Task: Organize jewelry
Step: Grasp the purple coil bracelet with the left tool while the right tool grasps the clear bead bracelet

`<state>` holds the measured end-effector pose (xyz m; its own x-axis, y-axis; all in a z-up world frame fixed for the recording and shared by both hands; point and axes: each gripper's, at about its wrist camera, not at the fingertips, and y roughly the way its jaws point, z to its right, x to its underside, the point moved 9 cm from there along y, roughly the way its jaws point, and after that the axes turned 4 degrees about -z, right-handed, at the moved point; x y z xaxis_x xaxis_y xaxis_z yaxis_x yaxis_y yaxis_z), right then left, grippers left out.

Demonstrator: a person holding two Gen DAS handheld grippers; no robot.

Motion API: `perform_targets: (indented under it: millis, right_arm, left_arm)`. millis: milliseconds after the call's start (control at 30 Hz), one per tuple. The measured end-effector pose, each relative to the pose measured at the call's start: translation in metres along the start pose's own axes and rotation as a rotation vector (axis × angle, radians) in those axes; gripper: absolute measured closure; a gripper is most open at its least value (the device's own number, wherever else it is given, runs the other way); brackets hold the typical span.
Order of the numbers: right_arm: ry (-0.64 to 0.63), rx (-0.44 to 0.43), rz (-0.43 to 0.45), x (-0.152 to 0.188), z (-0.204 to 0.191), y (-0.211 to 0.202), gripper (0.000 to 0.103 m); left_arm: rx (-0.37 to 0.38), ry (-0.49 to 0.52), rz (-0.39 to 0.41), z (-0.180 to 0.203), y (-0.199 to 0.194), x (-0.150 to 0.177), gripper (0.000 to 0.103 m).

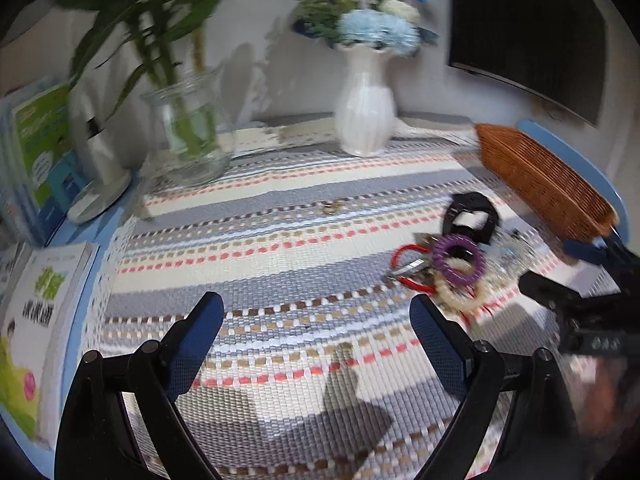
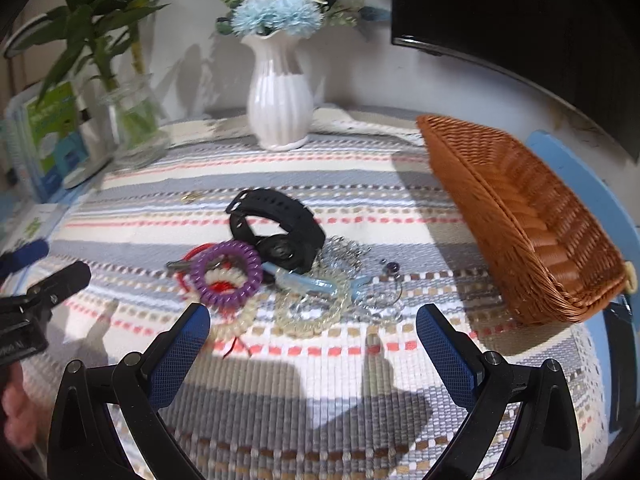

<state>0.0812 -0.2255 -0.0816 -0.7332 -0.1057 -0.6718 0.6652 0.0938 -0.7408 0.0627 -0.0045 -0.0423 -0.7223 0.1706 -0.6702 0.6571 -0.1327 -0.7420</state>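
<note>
A pile of jewelry lies on the striped woven mat [image 2: 320, 380]: a black watch [image 2: 276, 226], a purple coil bracelet [image 2: 226, 274], cream bead bracelets [image 2: 308, 316], a red cord [image 2: 192, 256], a silver chain [image 2: 344, 254] and clear pieces [image 2: 380, 300]. My right gripper [image 2: 312, 320] is open and empty just in front of the pile. A brown wicker basket [image 2: 528, 220] stands to the pile's right. My left gripper [image 1: 316, 312] is open and empty over bare mat, left of the pile [image 1: 456, 256]. The basket [image 1: 544, 184] and the right gripper [image 1: 568, 272] also show in the left wrist view.
A white vase of blue and white flowers [image 2: 280, 100] and a glass jar with a green plant [image 2: 132, 124] stand at the back. Books [image 1: 36, 152] and a booklet [image 1: 36, 320] lie at the left. A dark screen [image 2: 520, 12] hangs at the back right. The blue table edge [image 2: 580, 184] runs behind the basket.
</note>
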Motion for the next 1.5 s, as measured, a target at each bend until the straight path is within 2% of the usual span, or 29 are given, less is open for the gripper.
perform_targets:
  millis: [67,200,267,333,367,400,433,467,633,900,1000,1067,1100,1233,1367,1500]
  right_arm:
    - [-0.027,-0.009,-0.008,0.0,0.004,-0.005,0.001]
    - [-0.077,-0.047,-0.002,-0.017,0.015,-0.017,0.003]
    - [-0.119,-0.057,0.001,-0.029,0.019,-0.019,0.005]
    - [-0.16,-0.048,0.0,-0.037,0.023,-0.017,0.009]
    - [-0.17,-0.046,-0.009,-0.038,0.026,-0.015,0.012]
    - [-0.175,-0.046,-0.024,-0.037,0.03,-0.013,0.021]
    - [-0.178,-0.055,-0.038,-0.034,0.031,-0.011,0.029]
    - [-0.178,-0.067,-0.049,-0.031,0.034,-0.009,0.03]
    - [-0.17,-0.109,-0.054,-0.01,0.04,-0.008,0.032]
    - [-0.203,-0.115,-0.088,0.008,0.042,-0.004,0.037]
    - [-0.193,-0.11,-0.107,0.008,0.046,0.002,0.05]
    - [-0.173,-0.117,-0.116,0.006,0.05,0.007,0.054]
    - [-0.161,-0.13,-0.126,0.006,0.051,0.009,0.054]
    - [-0.09,-0.271,-0.164,0.006,0.036,0.012,0.057]
    - [-0.062,-0.327,-0.181,0.001,0.017,0.013,0.062]
    - [-0.057,-0.263,-0.185,-0.004,0.014,0.024,0.072]
  left_arm:
    - [0.07,0.065,-0.041,0.008,-0.002,-0.005,0.009]
    - [0.185,0.114,-0.087,0.025,0.003,-0.018,0.016]
    - [0.209,0.138,-0.094,0.034,0.01,-0.024,0.025]
    - [0.215,0.148,-0.108,0.04,0.018,-0.024,0.044]
    - [0.224,0.148,-0.119,0.042,0.021,-0.022,0.046]
    - [0.241,0.149,-0.137,0.046,0.027,-0.02,0.049]
    - [0.26,0.153,-0.154,0.051,0.033,-0.019,0.05]
    - [0.275,0.158,-0.169,0.055,0.038,-0.018,0.05]
    - [0.306,0.171,-0.215,0.078,0.064,-0.027,0.05]
    - [0.37,0.174,-0.246,0.102,0.09,-0.03,0.056]
    - [0.375,0.171,-0.255,0.102,0.094,-0.026,0.06]
    - [0.385,0.158,-0.25,0.101,0.095,-0.028,0.061]
    - [0.392,0.149,-0.254,0.101,0.096,-0.027,0.063]
    - [0.426,0.114,-0.27,0.099,0.101,-0.025,0.072]
    - [0.434,0.107,-0.271,0.099,0.102,-0.025,0.073]
    - [0.427,0.108,-0.262,0.1,0.1,-0.026,0.074]
